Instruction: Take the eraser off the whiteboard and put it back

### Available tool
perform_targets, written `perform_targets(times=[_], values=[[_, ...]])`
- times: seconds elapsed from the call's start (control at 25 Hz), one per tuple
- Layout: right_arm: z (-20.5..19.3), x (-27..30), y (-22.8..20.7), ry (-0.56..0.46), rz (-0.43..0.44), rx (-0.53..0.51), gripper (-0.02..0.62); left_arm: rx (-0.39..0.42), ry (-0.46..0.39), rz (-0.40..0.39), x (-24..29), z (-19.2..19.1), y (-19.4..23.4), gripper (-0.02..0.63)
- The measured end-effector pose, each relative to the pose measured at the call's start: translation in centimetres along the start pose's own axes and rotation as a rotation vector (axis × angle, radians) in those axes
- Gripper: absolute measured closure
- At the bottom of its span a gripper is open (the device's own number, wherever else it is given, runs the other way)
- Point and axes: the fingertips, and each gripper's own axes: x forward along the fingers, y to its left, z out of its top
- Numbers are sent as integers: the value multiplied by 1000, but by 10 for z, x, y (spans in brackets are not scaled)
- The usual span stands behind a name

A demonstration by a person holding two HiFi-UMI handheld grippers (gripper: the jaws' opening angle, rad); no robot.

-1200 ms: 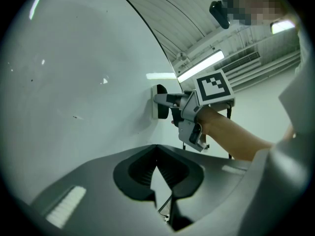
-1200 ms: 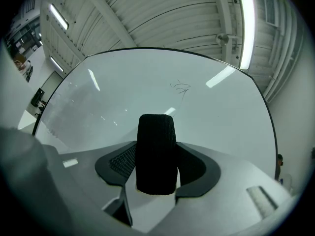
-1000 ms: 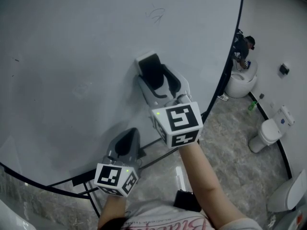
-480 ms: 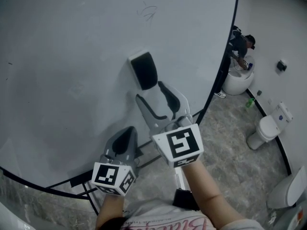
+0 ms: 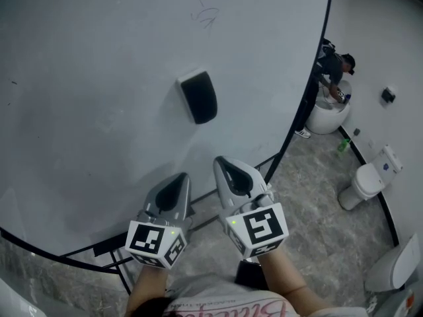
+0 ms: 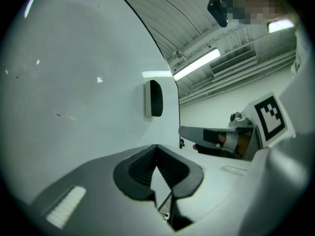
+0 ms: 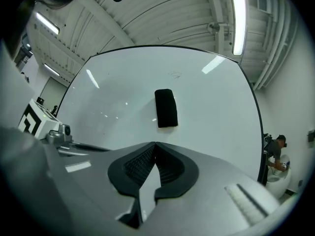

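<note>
Two grippers sit low in the head view, side by side beneath the whiteboard (image 5: 99,78). The left gripper (image 5: 181,177) is at lower centre-left with its tips pinched together, and it carries nothing. Just to its right is the right gripper (image 5: 222,164). Its jaws have just been closing and now they meet, with nothing between them. The eraser (image 5: 198,96) is a dark block stuck to the whiteboard near the frame's centre. It sits above both grippers, clear of both sets of tips. Each marker cube (image 5: 259,228) faces up at the camera, with a bare forearm behind it. At the upper right, past the board's black edge, a person (image 5: 334,68) bends over a white fixture on the grey stone floor (image 5: 317,170).

Over to the left gripper view. The dark pads (image 6: 142,168) are pressed shut at the bottom centre, with only a thin sliver of light below the tips. The eraser (image 6: 155,98) shows above them at mid-frame, seen side-on against the whiteboard (image 6: 74,82). The right gripper (image 6: 216,135) juts in from the right edge.

Now the right gripper view. Its pads (image 7: 170,173) are closed tip to tip and empty. Straight above them, the eraser (image 7: 166,108) stands upright in the middle of the whiteboard (image 7: 113,97), untouched. The left gripper (image 7: 59,134) pokes in at the left edge, and the person (image 7: 275,151) is small at the far right.
</note>
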Motion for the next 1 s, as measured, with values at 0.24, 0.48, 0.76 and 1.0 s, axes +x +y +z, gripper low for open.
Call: perform_targets(times=[0.24,0.48,0.76,1.0], values=[[-27,-16,9,48,-28,40,594,4,7,-14,1,-1,-1,606],[-48,-29,20,75,-29,80,595,11,11,-30,2,2,-4,606],[-42,-31,7,88,-83,79,595,13,20,-48,2,1,-10,606],[-38,-30,2,74,-70,81,595,10,25,-58,1,0,-16,606]])
